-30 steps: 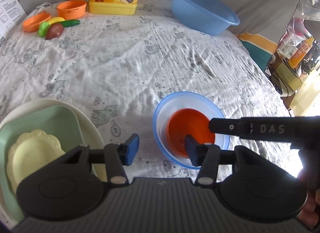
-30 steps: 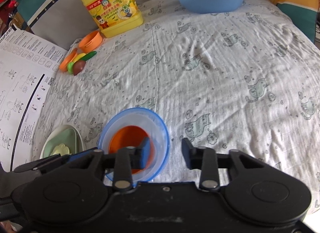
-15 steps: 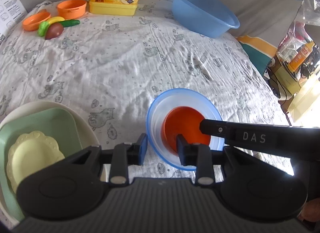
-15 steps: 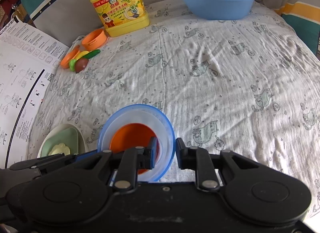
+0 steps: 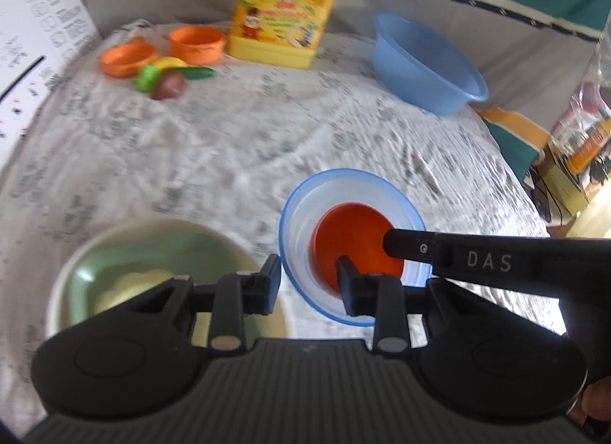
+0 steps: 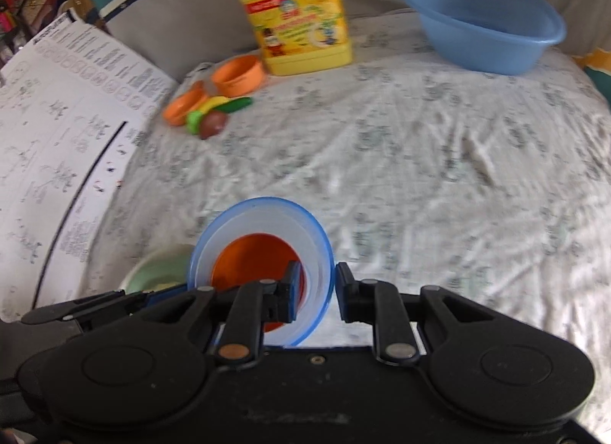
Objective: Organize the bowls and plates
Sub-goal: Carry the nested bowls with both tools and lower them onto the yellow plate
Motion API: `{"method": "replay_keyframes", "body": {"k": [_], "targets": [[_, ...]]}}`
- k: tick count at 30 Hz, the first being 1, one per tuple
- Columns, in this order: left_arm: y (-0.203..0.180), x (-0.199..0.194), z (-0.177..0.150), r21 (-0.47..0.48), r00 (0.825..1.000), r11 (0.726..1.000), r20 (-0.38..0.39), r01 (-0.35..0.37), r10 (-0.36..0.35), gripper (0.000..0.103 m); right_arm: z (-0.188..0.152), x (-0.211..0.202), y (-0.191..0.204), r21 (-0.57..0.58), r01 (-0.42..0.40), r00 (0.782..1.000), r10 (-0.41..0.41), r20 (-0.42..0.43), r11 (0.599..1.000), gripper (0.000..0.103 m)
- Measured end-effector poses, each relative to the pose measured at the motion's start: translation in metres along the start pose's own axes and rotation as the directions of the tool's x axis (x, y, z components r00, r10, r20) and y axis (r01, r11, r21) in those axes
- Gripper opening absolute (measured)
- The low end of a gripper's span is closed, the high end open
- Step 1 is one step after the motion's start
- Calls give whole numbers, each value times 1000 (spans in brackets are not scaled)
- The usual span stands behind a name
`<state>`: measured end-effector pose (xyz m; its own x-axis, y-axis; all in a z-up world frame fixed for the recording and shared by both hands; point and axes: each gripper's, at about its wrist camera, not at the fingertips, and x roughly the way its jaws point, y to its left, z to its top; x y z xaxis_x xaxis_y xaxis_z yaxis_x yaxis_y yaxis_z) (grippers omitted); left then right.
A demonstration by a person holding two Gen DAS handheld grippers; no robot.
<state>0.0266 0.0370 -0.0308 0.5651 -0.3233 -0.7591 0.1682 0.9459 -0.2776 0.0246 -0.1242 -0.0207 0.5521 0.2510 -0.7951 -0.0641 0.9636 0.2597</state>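
I had both claws on the clear blue-rimmed bowl (image 5: 353, 192), which held an orange bowl (image 5: 353, 238) nested inside it. My left claw (image 5: 307, 283) was clamped across the near rim, one finger outside and one inside. My right claw (image 6: 315, 291) pinched the rim on the opposite side in the same way. The bowl sat low in front of me over the patterned cloth (image 6: 420, 146) on the desk, just beside the plate stack (image 5: 95, 253).

Judging by how things lay, part of the work looked done: a pale yellow scalloped plate (image 5: 130, 287) lay in a green dish inside a cream plate, and the two bowls were already nested. Left over were two small orange cups (image 5: 196, 43) beside the toy vegetables (image 5: 168, 77) at the far edge, and a big blue basin (image 6: 485, 20).

Readable writing was scarce. "DAS" stood on the right claw's arm in my left view. The yellow detergent jug (image 6: 298, 24) carried a label too blurred to read.
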Motion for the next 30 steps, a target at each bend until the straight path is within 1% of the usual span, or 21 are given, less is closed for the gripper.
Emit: {"method": "replay_keyframes", "body": {"k": [3,8,12,15,19,26,29,30], "targets": [[23,-15,3,-32,1000,999,12,-18,19,30,4,5,23,-30,-37,999,37,-16,999,21],[59,-36,0,-69,997,995,24,-69,71,30,6,19,60,-80,-96,994,91,-60,992,21],[83,-46,-7,-100,995,990,15,-101,103,30,1,32,87,-109,-128,988,117,-105,986,21],[98,-48,-16,-118,993,986,-2,-114,115,30,-5,40,101,-131,-139,983,121,-137,982,21],[107,-44,-27,-121,993,986,-29,-118,116,30,-15,48,110,-133,-139,978,115,-173,981,21],[108,-36,-32,-102,993,989,-51,-110,105,31,-20,55,107,-123,-121,975,94,-203,985,21],[109,-34,-33,-99,993,989,-49,-111,107,35,-21,58,107,-117,-118,974,91,-209,986,21],[109,-33,-33,-95,992,988,-47,-119,115,39,-22,59,106,-116,-115,974,89,-209,987,21]]}}
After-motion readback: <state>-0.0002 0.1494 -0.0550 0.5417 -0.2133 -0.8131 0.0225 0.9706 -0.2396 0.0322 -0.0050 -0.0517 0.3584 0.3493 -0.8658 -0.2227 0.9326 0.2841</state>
